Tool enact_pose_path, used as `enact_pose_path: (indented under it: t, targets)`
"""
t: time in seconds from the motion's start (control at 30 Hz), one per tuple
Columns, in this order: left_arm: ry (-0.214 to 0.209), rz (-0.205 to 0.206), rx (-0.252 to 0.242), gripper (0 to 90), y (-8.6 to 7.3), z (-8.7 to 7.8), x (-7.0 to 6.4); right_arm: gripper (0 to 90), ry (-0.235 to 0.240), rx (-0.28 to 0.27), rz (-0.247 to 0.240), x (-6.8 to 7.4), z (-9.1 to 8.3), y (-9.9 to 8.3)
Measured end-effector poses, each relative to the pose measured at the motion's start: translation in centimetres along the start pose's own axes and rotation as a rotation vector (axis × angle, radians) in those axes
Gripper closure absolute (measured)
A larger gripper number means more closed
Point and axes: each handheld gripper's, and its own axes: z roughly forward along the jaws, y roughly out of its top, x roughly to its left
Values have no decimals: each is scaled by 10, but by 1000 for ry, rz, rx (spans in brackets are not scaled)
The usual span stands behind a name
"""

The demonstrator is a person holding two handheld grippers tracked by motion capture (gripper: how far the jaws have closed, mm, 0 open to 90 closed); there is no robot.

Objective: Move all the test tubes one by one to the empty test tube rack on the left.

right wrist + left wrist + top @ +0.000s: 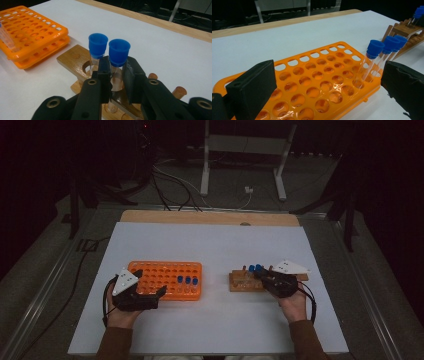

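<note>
White sheeting covers the table (210, 245), with dark floor and cables beyond at twelve o'clock. At about eight o'clock on the sheet the left gripper (161, 292) rests by the near edge of the orange rack (167, 279), its jaws wide apart with nothing between them; three blue-capped tubes (372, 62) stand in the rack's right end. Toward four o'clock sits the wooden stand (245, 281), holding two capped tubes. The right gripper (117, 75) is clamped on the nearer tube (118, 58), just under its blue cap; that tube seems to sit in its hole still, though the jaws hide its base.
</note>
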Motion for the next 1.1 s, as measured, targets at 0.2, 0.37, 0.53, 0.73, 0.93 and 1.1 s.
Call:
enact_pose_path:
  t: [0.2, 0.37, 0.53, 0.73, 0.93, 1.1]
  targets:
    - [0, 1, 0, 9, 0, 0, -1, 767, -5, -14, 6, -1, -4, 1]
    - [-1, 1, 1, 9, 0, 0, 0, 768, -7, -33, 15, -2, -9, 4]
    - [-2, 1, 1, 9, 0, 1, -1, 769, -11, -55, 17, -2, -13, 7]
    - [-2, 0, 2, 9, 0, 1, 0, 769, -8, -79, 27, -2, -20, 12]
    - [-3, 2, 8, 9, 0, 1, -1, 768, -9, -96, 19, -2, -27, 19]
    - [-3, 2, 10, 9, 0, 1, -1, 768, -13, -115, 7, 0, -33, 27]
